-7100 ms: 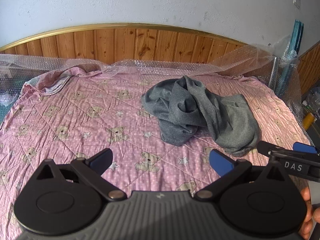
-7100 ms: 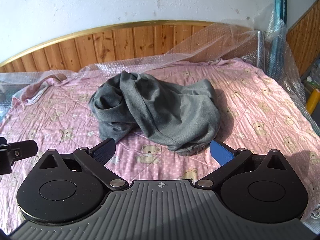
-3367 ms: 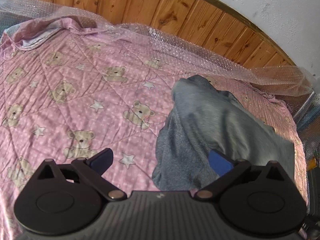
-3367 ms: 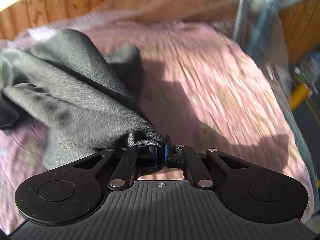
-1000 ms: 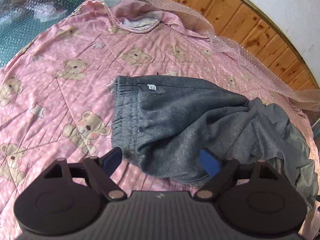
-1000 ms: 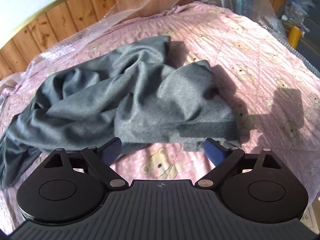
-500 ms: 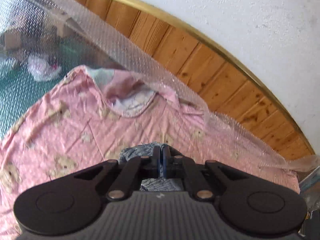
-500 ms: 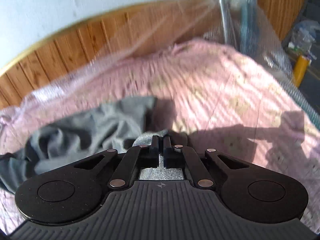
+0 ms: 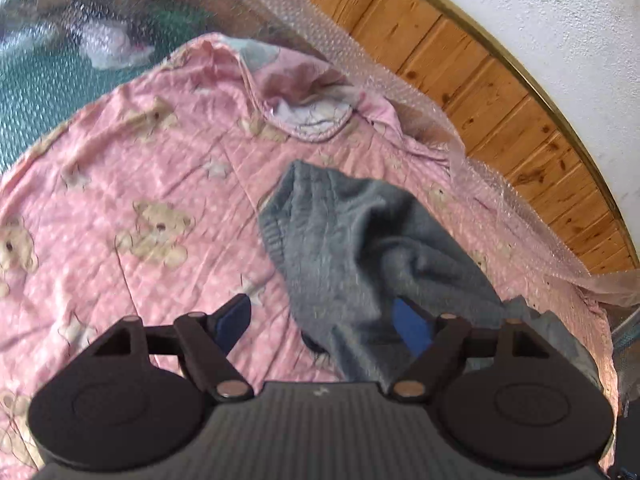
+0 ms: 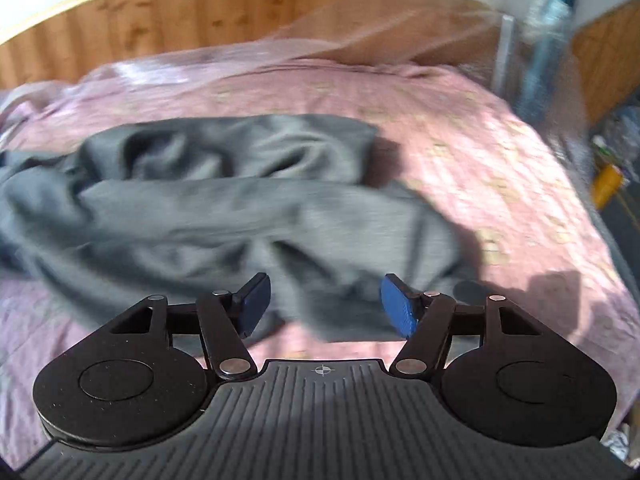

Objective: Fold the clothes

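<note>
Grippers left (image 9: 322, 324), right (image 10: 323, 304): fingers spread, empty, over grey trousers (image 10: 224, 204).

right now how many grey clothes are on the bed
1: grey trousers lying crumpled across the pink bedspread, in front of both open grippers. Nothing else grey shows, though folds could hide something.

The right tool (image 10: 323, 304) is hanging wide open over crumpled gray pants (image 10: 224, 200), which are lying across the pink bed (image 10: 500, 152).
</note>
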A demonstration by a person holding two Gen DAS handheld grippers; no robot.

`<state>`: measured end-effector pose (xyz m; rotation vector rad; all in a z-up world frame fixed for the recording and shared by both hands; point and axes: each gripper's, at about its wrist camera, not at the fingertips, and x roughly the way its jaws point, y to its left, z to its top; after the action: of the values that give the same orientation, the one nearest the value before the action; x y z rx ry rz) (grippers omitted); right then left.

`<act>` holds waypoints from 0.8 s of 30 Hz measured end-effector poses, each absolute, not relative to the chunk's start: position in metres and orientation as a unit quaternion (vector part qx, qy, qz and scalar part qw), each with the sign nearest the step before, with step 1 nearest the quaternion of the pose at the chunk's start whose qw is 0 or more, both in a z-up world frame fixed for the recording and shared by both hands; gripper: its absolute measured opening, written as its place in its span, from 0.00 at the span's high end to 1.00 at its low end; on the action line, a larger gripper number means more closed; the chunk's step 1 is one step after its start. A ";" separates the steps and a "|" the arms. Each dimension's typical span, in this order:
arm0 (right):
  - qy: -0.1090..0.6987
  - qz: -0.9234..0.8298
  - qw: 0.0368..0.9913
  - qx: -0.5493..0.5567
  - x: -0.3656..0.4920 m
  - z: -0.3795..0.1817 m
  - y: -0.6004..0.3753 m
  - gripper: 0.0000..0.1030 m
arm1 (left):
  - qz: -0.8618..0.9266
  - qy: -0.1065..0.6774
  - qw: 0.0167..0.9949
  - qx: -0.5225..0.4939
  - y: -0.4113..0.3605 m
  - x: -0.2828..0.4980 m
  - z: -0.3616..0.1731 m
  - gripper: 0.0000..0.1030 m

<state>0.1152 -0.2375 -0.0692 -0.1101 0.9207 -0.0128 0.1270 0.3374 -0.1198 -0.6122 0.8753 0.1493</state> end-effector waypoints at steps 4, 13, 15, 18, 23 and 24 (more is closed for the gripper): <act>0.445 0.160 0.873 -0.118 0.120 -0.093 -0.106 0.29 | 0.034 0.420 0.856 -0.299 0.321 0.142 -0.123 0.23; 0.498 0.243 0.815 -0.170 0.205 -0.131 -0.020 0.96 | 0.008 0.382 0.872 -0.305 0.306 0.192 -0.096 0.42; 0.496 0.219 0.834 -0.103 0.239 -0.114 -0.043 0.97 | 0.004 0.368 0.878 -0.306 0.306 0.197 -0.089 0.38; 0.509 0.136 0.849 -0.042 0.284 -0.110 -0.082 0.97 | -0.002 0.346 0.887 -0.307 0.306 0.204 -0.079 0.33; 0.524 0.134 0.835 -0.098 0.285 -0.135 -0.084 0.97 | -0.008 0.321 0.896 -0.306 0.308 0.203 -0.068 0.26; 0.523 0.135 0.836 -0.098 0.283 -0.137 -0.085 0.97 | -0.005 0.332 0.894 -0.300 0.308 0.187 -0.075 0.26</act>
<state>0.2835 -0.0850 -0.1366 -0.2070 1.1062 0.2848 0.1871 0.3077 -0.0747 -0.6230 0.6875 -0.0106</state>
